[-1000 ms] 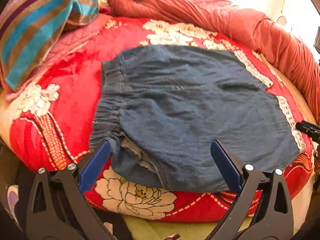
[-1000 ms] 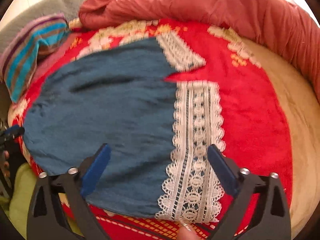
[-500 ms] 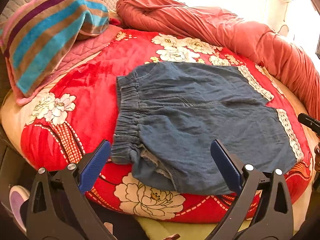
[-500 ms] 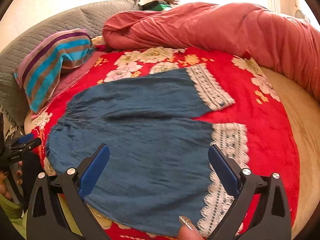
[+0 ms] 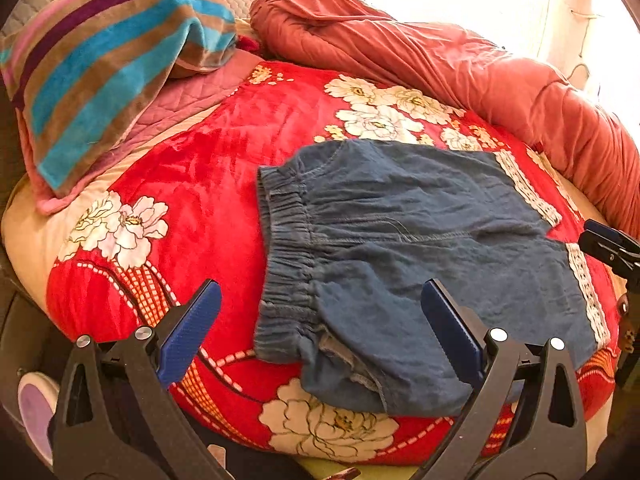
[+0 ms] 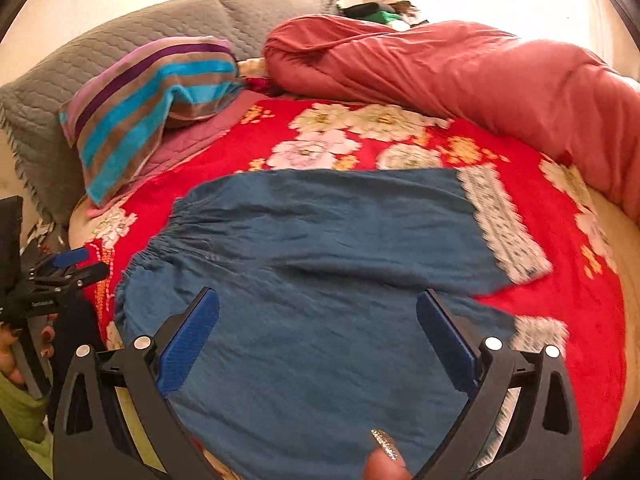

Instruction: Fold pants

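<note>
Blue denim pants (image 5: 420, 248) with white lace hems lie flat on the red floral blanket (image 5: 208, 184), elastic waistband (image 5: 284, 256) to the left. My left gripper (image 5: 320, 320) is open and empty, held above the near waist corner. My right gripper (image 6: 318, 328) is open and empty, above the near leg of the pants (image 6: 320, 280). The lace hem of the far leg (image 6: 500, 220) lies at the right. The left gripper also shows at the left edge of the right wrist view (image 6: 60, 272), and the right gripper's tip at the right edge of the left wrist view (image 5: 608, 240).
A striped towel (image 5: 104, 64) lies on a pink quilted cloth at the back left. A rolled salmon duvet (image 5: 460, 64) runs along the back and right. A grey quilted pillow (image 6: 100, 64) is behind the towel. The bed's near edge is just below both grippers.
Both grippers have pulled back and risen from the pants, so more of the bed shows. Both stay open. The pants lie still.
</note>
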`<state>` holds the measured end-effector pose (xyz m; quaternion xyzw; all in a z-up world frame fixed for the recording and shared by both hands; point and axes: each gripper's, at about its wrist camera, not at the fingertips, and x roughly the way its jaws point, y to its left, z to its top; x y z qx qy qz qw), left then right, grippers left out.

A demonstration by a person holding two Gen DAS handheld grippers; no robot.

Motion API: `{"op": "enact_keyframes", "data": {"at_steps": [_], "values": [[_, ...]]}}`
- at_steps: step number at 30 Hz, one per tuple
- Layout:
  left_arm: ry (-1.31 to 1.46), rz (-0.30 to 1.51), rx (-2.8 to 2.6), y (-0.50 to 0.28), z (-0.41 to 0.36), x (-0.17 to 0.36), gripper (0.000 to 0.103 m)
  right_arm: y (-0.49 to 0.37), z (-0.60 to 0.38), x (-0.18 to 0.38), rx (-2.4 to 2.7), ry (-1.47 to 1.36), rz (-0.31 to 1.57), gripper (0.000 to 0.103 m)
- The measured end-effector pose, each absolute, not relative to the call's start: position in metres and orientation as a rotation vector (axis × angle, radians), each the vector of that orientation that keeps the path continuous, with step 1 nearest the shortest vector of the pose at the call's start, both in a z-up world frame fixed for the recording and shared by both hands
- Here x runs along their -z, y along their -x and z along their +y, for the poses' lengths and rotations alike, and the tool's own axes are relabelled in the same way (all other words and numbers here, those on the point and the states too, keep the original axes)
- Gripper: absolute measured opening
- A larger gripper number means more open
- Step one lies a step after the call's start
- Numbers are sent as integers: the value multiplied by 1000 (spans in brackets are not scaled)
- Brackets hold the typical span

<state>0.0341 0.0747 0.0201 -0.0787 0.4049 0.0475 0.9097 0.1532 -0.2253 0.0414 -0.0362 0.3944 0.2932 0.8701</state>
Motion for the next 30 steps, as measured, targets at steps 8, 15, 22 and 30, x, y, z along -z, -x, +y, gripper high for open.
{"op": "enact_keyframes", "data": {"at_steps": [8,15,22,30], "values": [[180,839,-118,-58,98,-17,94,-181,-179,-40,-661,125,813,99],[206,853,-135,-88,123,-11,94,-218,-148,-30,-666,189,826,99],[223,861,-142,-119,143,-11,94,-268,-126,-20,-670,186,861,99],[185,899,-134,-160,148,0,94,-312,-98,-7,-711,251,882,99]]}}
